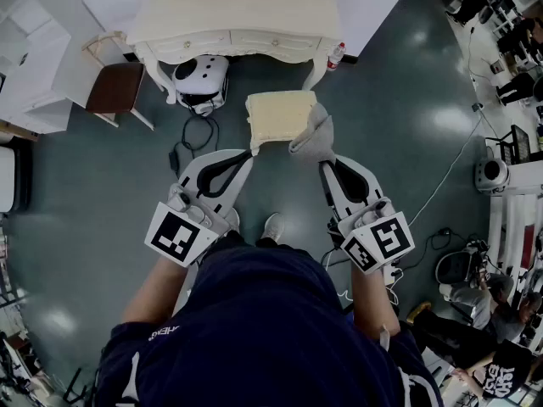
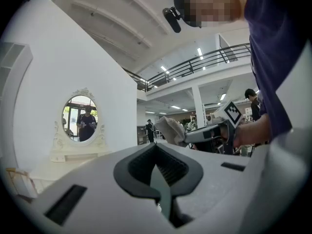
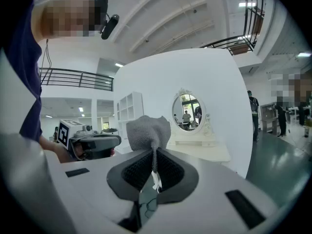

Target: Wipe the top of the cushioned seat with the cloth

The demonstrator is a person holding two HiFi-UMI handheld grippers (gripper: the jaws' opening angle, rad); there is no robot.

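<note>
With right tool [image 3: 153, 165] clamped on just a pinch of cloth [image 3: 146, 128] and left tool [image 2: 156, 150] closed empty, could slip free while dragging across cushioned seat [image 1: 278, 115].

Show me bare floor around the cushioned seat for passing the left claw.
Bare floor lies right of the cushioned seat, below the bottle. Left of the seat is crowded: black cables and a white round device by the dressing table.
</note>
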